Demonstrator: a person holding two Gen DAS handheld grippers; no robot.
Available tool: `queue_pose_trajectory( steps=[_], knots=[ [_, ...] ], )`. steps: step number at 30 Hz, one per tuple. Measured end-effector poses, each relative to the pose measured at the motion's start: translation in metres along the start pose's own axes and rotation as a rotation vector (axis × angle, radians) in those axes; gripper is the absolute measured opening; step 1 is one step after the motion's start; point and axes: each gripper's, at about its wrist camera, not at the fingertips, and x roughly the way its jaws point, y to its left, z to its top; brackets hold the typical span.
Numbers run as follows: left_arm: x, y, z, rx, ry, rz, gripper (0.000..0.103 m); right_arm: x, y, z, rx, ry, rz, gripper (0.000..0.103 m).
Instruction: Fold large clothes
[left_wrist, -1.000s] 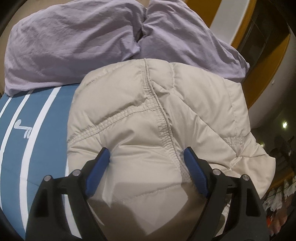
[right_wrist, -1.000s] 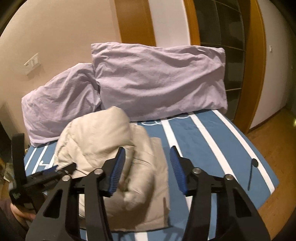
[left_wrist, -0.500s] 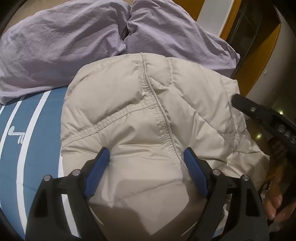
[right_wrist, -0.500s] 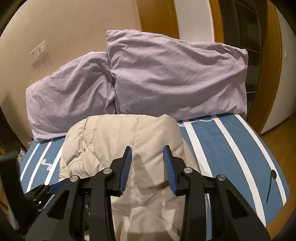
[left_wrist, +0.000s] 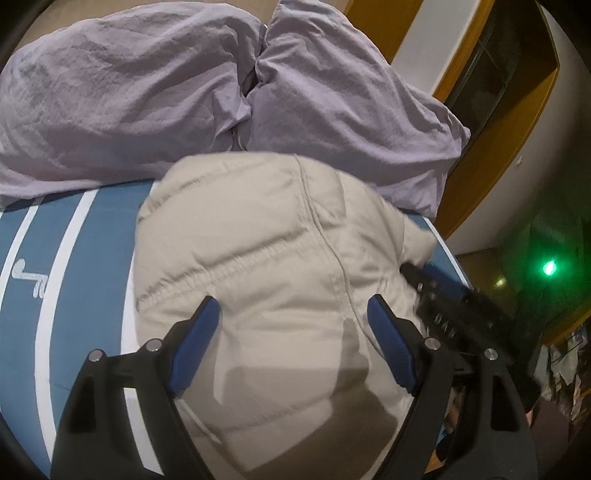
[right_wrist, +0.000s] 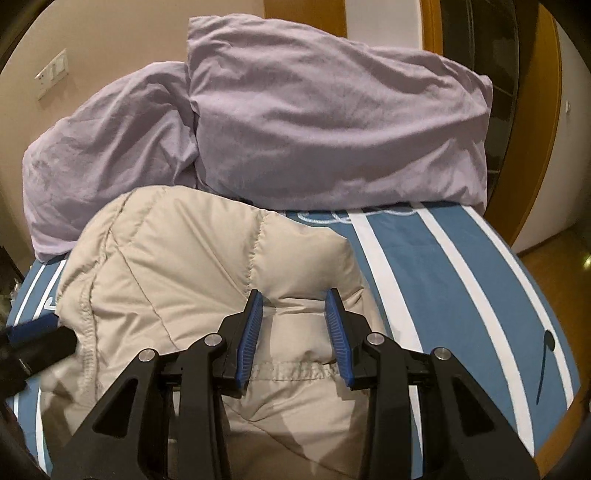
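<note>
A beige quilted puffer jacket (left_wrist: 266, 258) lies folded into a thick bundle on the blue striped bed; it also shows in the right wrist view (right_wrist: 192, 266). My left gripper (left_wrist: 293, 314) is open, its blue pads spread wide just above the bundle's near part, holding nothing. My right gripper (right_wrist: 295, 301) is partly open, its pads either side of a raised fold of the jacket at the bundle's right edge, not clamped. The right gripper shows blurred at the bundle's right side in the left wrist view (left_wrist: 443, 295). The left gripper's tip shows at the left edge of the right wrist view (right_wrist: 33, 328).
Two lilac pillows (right_wrist: 332, 122) lean against the wall behind the jacket, touching its far edge. The blue bedspread with white stripes (right_wrist: 461, 280) extends to the right. Wooden door frames (right_wrist: 532, 110) and floor lie beyond the bed's right edge.
My right gripper has come down onto the bundle's right edge with its jaws narrowed around a fold. The left view has drawn back slightly, so the pillows show more.
</note>
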Motion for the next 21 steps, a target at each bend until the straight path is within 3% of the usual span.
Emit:
queue_pose_trajectory(
  steps=[6, 13, 21],
  knots=[
    [0.003, 0.009, 0.025, -0.014, -0.041, 0.045, 0.082, 0.010, -0.006, -0.009, 0.014, 0.017, 0.004, 0.037],
    [0.016, 0.014, 0.052, 0.011, -0.109, 0.164, 0.082, 0.016, -0.009, -0.014, 0.026, 0.027, 0.004, 0.037],
    [0.052, 0.015, 0.044, 0.047, -0.075, 0.222, 0.085, 0.010, -0.006, -0.006, 0.020, 0.022, -0.018, 0.042]
  ],
)
